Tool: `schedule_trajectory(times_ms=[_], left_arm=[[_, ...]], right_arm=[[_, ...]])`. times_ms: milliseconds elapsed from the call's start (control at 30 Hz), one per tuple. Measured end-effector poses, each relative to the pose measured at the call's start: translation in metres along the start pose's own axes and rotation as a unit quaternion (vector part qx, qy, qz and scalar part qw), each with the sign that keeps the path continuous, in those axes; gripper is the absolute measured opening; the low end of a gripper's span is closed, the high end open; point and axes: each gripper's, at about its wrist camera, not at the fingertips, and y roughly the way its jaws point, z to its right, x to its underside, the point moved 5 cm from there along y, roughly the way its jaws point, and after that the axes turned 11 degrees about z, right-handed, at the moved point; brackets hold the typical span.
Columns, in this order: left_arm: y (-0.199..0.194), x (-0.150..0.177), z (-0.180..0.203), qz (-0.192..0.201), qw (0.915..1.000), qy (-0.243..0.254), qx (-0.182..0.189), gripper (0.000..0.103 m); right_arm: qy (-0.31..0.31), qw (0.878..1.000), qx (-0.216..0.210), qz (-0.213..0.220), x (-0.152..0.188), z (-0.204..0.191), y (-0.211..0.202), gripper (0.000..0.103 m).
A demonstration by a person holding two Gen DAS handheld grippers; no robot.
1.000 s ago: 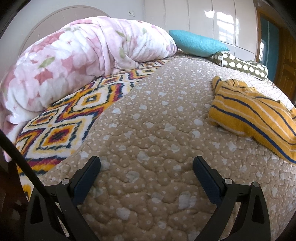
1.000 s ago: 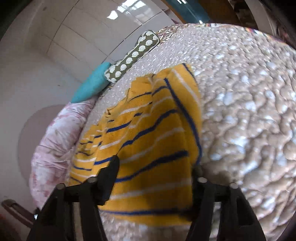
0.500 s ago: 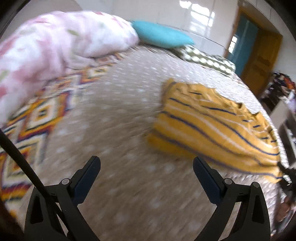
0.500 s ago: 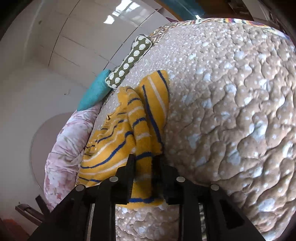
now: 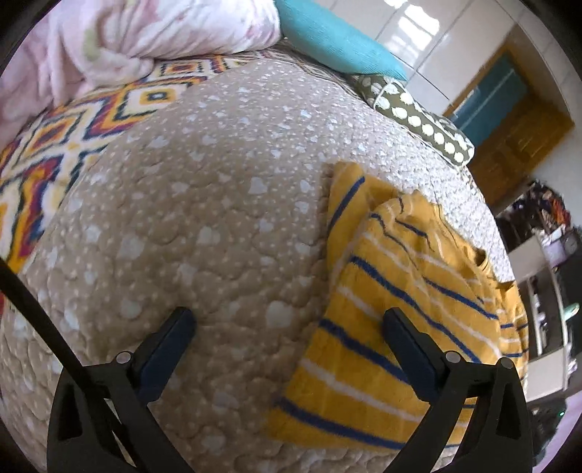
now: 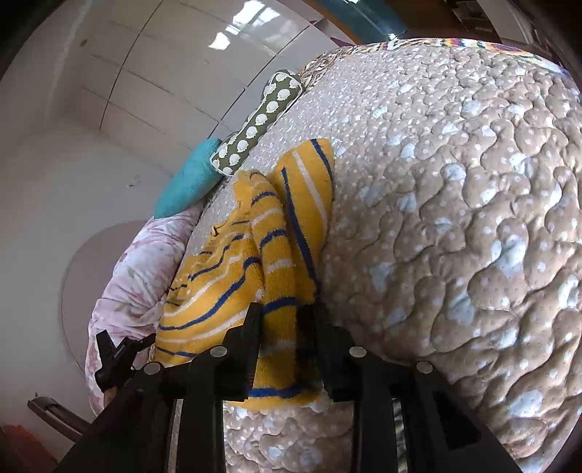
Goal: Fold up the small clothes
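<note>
A small yellow garment with blue and white stripes [image 5: 400, 291] lies rumpled on the beige quilted bed cover [image 5: 200, 218]. My left gripper [image 5: 287, 327] is open, low over the cover; its right finger hangs over the garment's near left part, its left finger over bare quilt. In the right wrist view my right gripper [image 6: 282, 316] is shut on the near edge of the garment [image 6: 276, 247], pinching a fold of it. The left gripper [image 6: 112, 354] shows small at the garment's far side.
A pink floral duvet [image 5: 145, 32], a teal pillow [image 5: 338, 40] and a green dotted bolster [image 5: 418, 116] lie at the head of the bed. A patterned sheet [image 5: 54, 145] shows on the left. A wooden door [image 5: 520, 123] and cluttered shelves [image 5: 545, 254] stand beyond the bed's right side.
My right gripper closed on the garment's near edge and bunched it up. My left gripper swung right, from bare quilt to the garment's left side.
</note>
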Motion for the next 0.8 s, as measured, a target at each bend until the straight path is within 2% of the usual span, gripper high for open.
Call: schedule_trajectory(times_ms=[100,133,167,200,333,367,467,567,667,700,733,800], left_arm=[[0.000,0.004,0.013,-0.006,0.9998,0.013,0.015,0.101],[0.000,0.006,0.018,-0.007,0.9995,0.025,0.018,0.076],[-0.001,0.008,0.025,-0.016,0.9986,0.034,0.037,0.055],[-0.001,0.010,0.029,-0.028,0.9975,0.029,0.059,0.022],[-0.025,0.009,0.026,-0.009,0.9979,0.011,0.064,0.010],[-0.033,0.009,0.020,-0.003,0.9980,0.003,0.064,0.007],[-0.041,0.011,-0.002,-0.004,0.9977,-0.030,0.061,0.009],[-0.050,0.014,-0.033,0.009,0.9983,-0.048,0.031,0.009],[-0.064,0.018,-0.057,0.036,0.9978,-0.054,0.013,0.011],[-0.069,0.019,-0.065,0.043,0.9973,-0.060,0.007,0.023],[-0.073,0.020,-0.072,0.049,0.9966,-0.066,0.002,0.042],[-0.083,0.017,-0.083,0.069,0.9948,-0.074,-0.007,0.054]], right_arm=[[-0.003,1.000,0.005,0.001,0.000,-0.001,0.001,0.030],[-0.004,1.000,0.005,0.001,0.000,-0.001,0.001,0.030],[-0.004,1.000,0.005,0.001,0.000,-0.002,0.002,0.030],[-0.004,1.000,0.005,0.001,0.000,-0.002,0.002,0.031],[-0.016,1.000,0.024,0.002,0.002,-0.005,-0.002,0.032],[-0.024,0.999,0.033,0.002,0.003,-0.007,-0.005,0.036],[-0.076,0.994,0.074,-0.005,0.019,-0.022,-0.031,0.051],[-0.109,0.990,0.082,-0.027,0.038,-0.040,-0.052,0.052],[-0.159,0.983,0.071,-0.055,0.056,-0.079,-0.049,0.052],[-0.182,0.979,0.066,-0.067,0.064,-0.095,-0.040,0.052],[-0.209,0.973,0.059,-0.083,0.073,-0.112,-0.028,0.052],[-0.277,0.953,0.053,-0.111,0.096,-0.150,0.005,0.052]])
